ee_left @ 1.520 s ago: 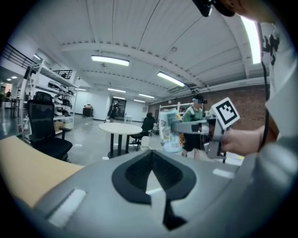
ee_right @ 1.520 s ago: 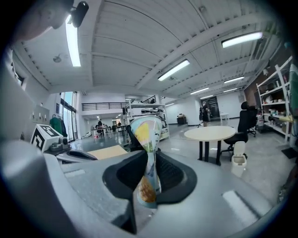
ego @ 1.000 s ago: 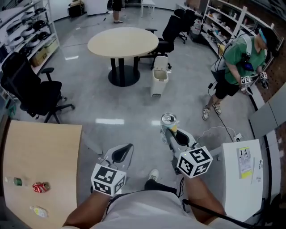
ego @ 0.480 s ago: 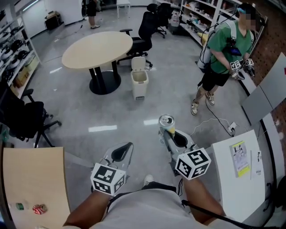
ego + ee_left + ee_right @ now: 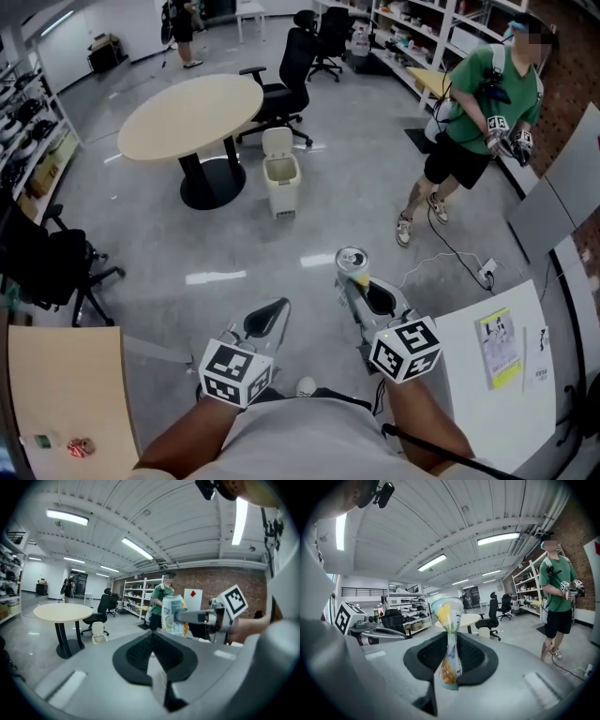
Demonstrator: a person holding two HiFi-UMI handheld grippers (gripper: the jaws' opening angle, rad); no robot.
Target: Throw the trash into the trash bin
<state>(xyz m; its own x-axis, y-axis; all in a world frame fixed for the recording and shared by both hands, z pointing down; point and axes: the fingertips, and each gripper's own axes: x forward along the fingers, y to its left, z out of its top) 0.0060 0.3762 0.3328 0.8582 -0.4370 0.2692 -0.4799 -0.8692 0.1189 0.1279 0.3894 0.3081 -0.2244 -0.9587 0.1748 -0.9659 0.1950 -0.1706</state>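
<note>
Right claw [image 5: 356, 285] level, can [image 5: 352, 256] between jaws

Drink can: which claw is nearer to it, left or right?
Right. The right claw is clamped on the can, squeezing its middle. The left claw is shut and empty, off to the can's left in the head view, not touching it.

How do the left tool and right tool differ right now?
The right tool pinches a crushed drink can; the left tool holds nothing. The right tool's jaws stand apart on the can; the left tool's are together. Both carry a marker cube.
</note>
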